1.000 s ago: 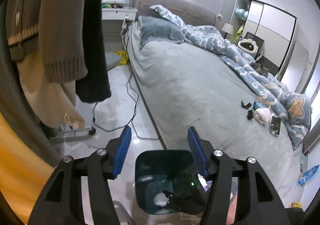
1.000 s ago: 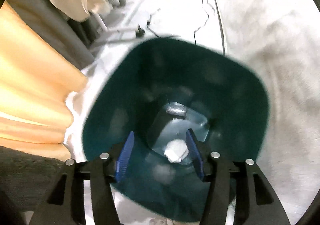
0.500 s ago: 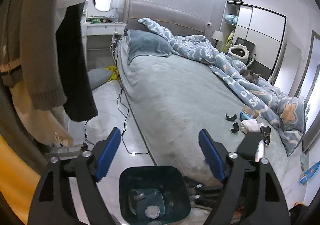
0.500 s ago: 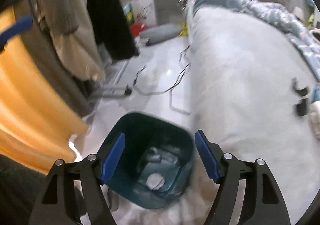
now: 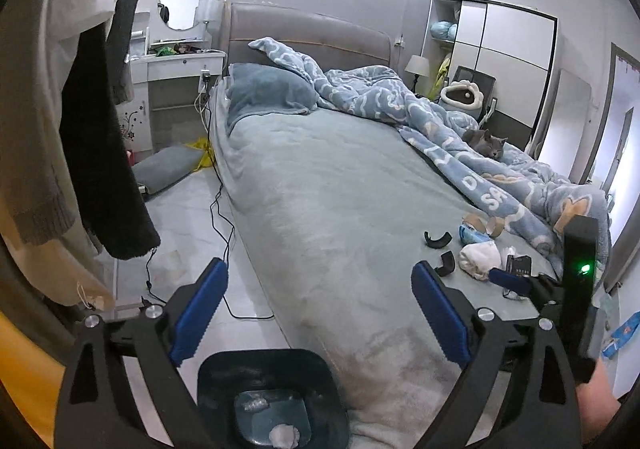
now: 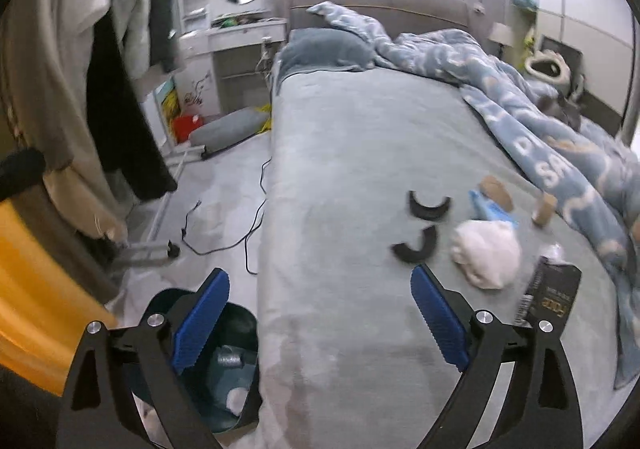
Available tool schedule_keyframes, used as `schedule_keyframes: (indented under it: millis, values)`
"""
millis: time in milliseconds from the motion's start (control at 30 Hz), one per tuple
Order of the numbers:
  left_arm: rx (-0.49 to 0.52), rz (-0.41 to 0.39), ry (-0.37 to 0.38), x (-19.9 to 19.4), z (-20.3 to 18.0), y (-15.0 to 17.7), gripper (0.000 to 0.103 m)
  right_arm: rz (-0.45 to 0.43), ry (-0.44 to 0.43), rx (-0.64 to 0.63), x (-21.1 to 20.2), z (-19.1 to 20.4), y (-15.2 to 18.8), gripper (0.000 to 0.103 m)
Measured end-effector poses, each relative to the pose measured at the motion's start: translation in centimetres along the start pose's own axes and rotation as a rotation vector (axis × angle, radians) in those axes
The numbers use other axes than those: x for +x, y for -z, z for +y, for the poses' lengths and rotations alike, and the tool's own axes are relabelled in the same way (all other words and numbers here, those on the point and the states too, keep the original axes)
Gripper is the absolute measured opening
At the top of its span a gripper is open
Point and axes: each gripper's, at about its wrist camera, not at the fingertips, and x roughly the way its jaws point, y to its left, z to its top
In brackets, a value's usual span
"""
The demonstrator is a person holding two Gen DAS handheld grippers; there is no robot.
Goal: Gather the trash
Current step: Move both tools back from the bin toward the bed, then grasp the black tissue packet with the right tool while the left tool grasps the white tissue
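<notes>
A dark teal bin [image 5: 264, 354] stands on the floor against the side of the bed, with a white wad [image 5: 284, 435] lying in its bottom. My left gripper [image 5: 318, 281] hovers above it, jaws opening, nothing between them. My right gripper [image 6: 320, 281] points over the bed edge, jaws also opening and empty, with the bin [image 6: 244, 323] at its lower left. On the grey bedsheet lie two black curved pieces [image 6: 428, 207], a white crumpled wad [image 6: 486, 253], a blue wrapper [image 6: 488, 209], cardboard rolls [image 6: 496, 187] and a black box [image 6: 554, 297].
A grey cat [image 5: 486, 139] rests on the blue duvet [image 5: 400, 105] at the bed's far side. Black cables [image 5: 224, 217] trail over the floor. Hanging clothes [image 5: 100, 153] crowd the left, and a grey pillow [image 5: 168, 169] lies on the floor.
Both grippers have opened wider. The right one rose out of the bin and now looks across the bed; the left one drew back from the bin. The white wad stays in the bin.
</notes>
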Motion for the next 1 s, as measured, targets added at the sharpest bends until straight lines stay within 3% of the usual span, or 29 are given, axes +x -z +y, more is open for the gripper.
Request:
schedule_keyframes:
  millis: [433,533,800,1000]
  values:
    - [0.056,0.027,0.011,3.7,-4.7,-0.5,0.096,-0.083,0.127,0.149,-2.4,-9.8,0.0,0.099]
    - [0.07,0.021,0.005,4.5,-5.8,-0.5,0.096,-0.065,0.183,0.177,-2.4,-11.9,0.2,0.099]
    - [0.101,0.032,0.001,6.8,-8.0,-0.7,0.098,0.01,0.228,0.207,-0.8,-15.7,1.4,0.099]
    - [0.086,0.058,0.059,8.8,-9.1,-0.8,0.098,0.085,0.245,0.228,1.3,-17.3,2.9,0.099]
